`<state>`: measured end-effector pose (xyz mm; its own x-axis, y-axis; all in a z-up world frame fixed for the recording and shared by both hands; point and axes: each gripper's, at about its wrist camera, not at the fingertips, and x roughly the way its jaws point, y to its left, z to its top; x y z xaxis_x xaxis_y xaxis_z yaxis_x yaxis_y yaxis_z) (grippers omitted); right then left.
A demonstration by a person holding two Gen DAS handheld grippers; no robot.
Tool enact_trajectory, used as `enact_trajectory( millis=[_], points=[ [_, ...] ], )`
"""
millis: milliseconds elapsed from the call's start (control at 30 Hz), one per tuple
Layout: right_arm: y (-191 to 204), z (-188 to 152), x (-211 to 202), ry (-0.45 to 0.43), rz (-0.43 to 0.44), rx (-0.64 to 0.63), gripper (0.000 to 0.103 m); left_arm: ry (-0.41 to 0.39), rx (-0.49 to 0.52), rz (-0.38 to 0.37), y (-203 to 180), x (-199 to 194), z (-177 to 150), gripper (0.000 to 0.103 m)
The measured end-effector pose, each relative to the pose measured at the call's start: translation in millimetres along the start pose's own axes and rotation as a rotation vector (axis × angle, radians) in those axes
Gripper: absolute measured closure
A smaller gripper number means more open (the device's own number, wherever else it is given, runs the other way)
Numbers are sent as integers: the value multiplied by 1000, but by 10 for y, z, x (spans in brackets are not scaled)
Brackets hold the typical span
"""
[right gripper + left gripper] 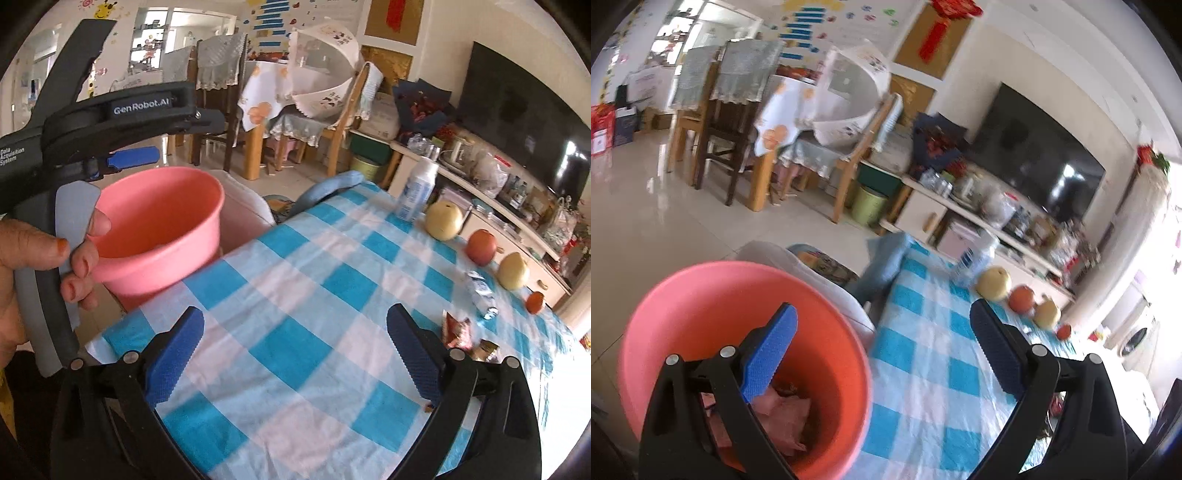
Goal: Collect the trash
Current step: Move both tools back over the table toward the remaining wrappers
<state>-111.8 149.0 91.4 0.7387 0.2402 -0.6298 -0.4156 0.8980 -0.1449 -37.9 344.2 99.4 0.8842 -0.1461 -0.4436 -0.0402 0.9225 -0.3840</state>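
The left gripper [135,157], seen from the right wrist, bears "GenRobot.AI" on its body and "Data Acquisition System" on its handle. In its own view its fingers are spread apart and empty over the pink bin [683,310], which stands beside the table's left edge with crumpled pinkish trash [783,413] at its bottom. The right gripper [295,354] hangs released above the blue-checked tablecloth [295,295]. Farther right lie a crumpled white-blue wrapper [480,290], a red snack wrapper [458,328] and a small dark scrap [485,349], near a row of fruit [480,245]. The white bottle's [415,190] label is unreadable.
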Motion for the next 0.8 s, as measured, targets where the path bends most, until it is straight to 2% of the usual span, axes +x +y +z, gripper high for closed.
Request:
enact_trajectory(
  millis=[267, 400, 633, 800],
  points=[
    [-192, -154, -143, -10, -44, 26, 5, 82, 84, -31, -280, 108, -154, 8],
    [-267, -232, -194, -17, -64, 31, 5, 111, 141, -17, -435, 166, -244, 8],
    [-319, -393, -226, 0, -62, 27, 5, 101, 184, -10, -613, 162, -316, 8],
    [-416, -486, -286, -5, -107, 39, 5, 105, 197, -11, -702, 159, -371, 8]
  ],
)
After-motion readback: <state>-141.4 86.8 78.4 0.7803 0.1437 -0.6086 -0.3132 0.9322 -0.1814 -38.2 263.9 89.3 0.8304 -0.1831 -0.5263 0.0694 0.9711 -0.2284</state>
